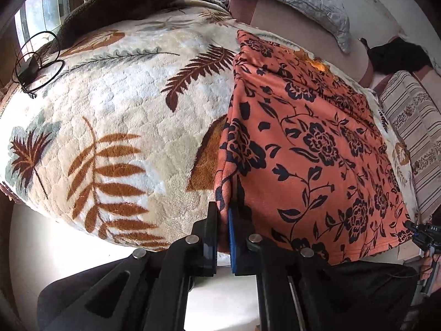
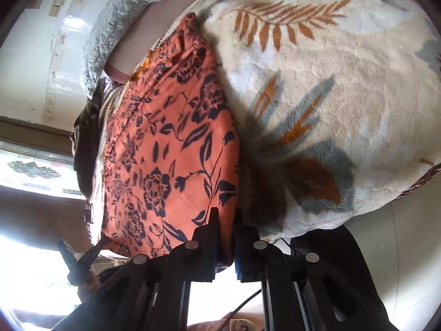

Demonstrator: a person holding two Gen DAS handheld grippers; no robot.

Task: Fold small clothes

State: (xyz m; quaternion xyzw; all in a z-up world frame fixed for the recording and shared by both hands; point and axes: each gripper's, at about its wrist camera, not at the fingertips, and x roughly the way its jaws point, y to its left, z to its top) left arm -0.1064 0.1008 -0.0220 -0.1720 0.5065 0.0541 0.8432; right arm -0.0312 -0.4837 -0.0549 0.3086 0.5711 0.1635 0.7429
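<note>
An orange garment with a dark floral print (image 1: 308,149) lies spread on a cream leaf-pattern blanket (image 1: 110,115). My left gripper (image 1: 223,209) is shut on the garment's near left corner at the bed's edge. My right gripper (image 2: 226,215) is shut on the garment's (image 2: 165,143) other near corner. The right gripper also shows at the far right of the left wrist view (image 1: 421,234), and the left gripper shows at the lower left of the right wrist view (image 2: 80,259). The pinched cloth hides the pads.
A dark brown fleece (image 1: 129,2) lies at the bed's far left. A black cable with a small box (image 1: 35,63) rests on the blanket. A grey quilted pillow (image 1: 297,0) lies by the wall. A striped cloth (image 1: 413,127) is at the right. The blanket also shows in the right wrist view (image 2: 344,82).
</note>
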